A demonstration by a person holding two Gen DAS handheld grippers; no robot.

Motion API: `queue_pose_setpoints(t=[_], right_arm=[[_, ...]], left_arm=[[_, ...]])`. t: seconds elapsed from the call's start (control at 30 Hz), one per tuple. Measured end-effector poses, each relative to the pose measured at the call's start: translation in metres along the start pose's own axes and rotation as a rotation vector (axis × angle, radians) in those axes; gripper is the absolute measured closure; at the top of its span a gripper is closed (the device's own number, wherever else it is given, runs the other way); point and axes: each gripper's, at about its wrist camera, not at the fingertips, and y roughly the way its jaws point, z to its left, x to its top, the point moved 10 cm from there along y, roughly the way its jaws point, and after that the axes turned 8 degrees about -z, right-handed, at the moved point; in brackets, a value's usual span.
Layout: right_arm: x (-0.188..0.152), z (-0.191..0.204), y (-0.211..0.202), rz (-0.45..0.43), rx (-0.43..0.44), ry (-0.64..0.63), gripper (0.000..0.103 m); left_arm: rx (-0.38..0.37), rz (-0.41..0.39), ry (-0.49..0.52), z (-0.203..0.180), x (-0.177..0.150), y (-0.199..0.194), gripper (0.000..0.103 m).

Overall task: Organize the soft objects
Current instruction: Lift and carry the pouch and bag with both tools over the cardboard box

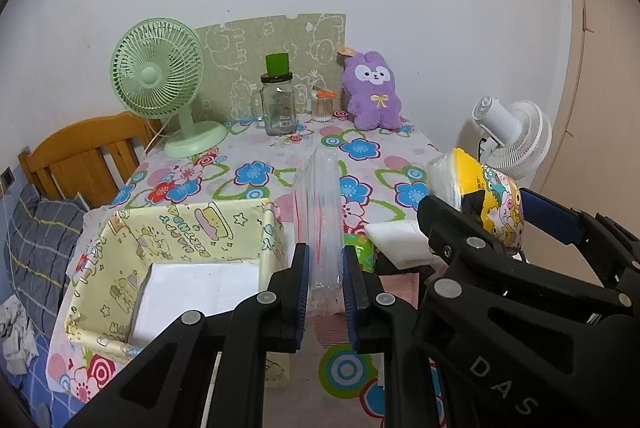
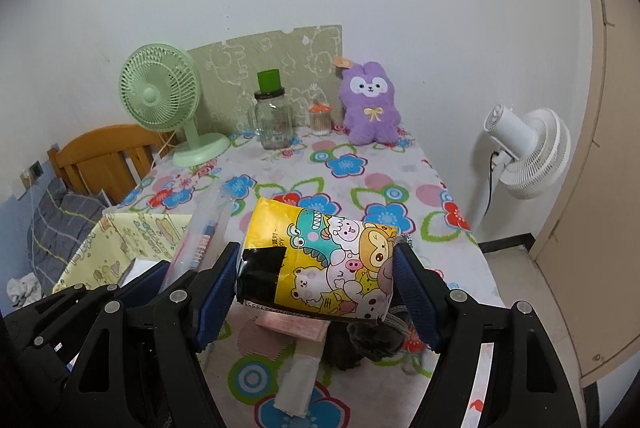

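My left gripper (image 1: 325, 256) is shut on a clear plastic zip bag (image 1: 320, 196) that sticks out forward above the flowered table (image 1: 256, 180). To its right, my right gripper (image 2: 318, 256) is shut on a yellow cartoon-printed tissue pack (image 2: 332, 264), lifted off the table. The same pack (image 1: 496, 200) shows at the right of the left wrist view. A yellow fabric box (image 1: 188, 228) with a white item (image 1: 200, 292) inside stands at the front left. A purple plush bunny (image 2: 370, 104) sits upright at the table's back.
Under the grippers lie a white tissue packet (image 1: 396, 240), a green pack (image 1: 362, 248), a pink item (image 2: 292, 326), a white strip (image 2: 300, 376) and a dark grey thing (image 2: 372, 344). At the back stand a green fan (image 1: 160, 80) and a glass jar (image 1: 278, 108). A white fan (image 2: 528, 152) stands right of the table.
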Motion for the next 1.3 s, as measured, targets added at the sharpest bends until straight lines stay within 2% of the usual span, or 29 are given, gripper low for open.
queue_pose_setpoints(t=[0.43, 1.3], right_arm=[[0.008, 0.024, 0.007, 0.001, 0.014, -0.017, 0.025], [0.002, 0.109, 0.035, 0.038, 0.074, -0.070, 0.025]], left_arm=[[0.009, -0.010, -0.006, 0.023, 0.008, 0.002, 0.089], [0.061, -0.012, -0.023, 0.100, 0.000, 0.009, 0.089]])
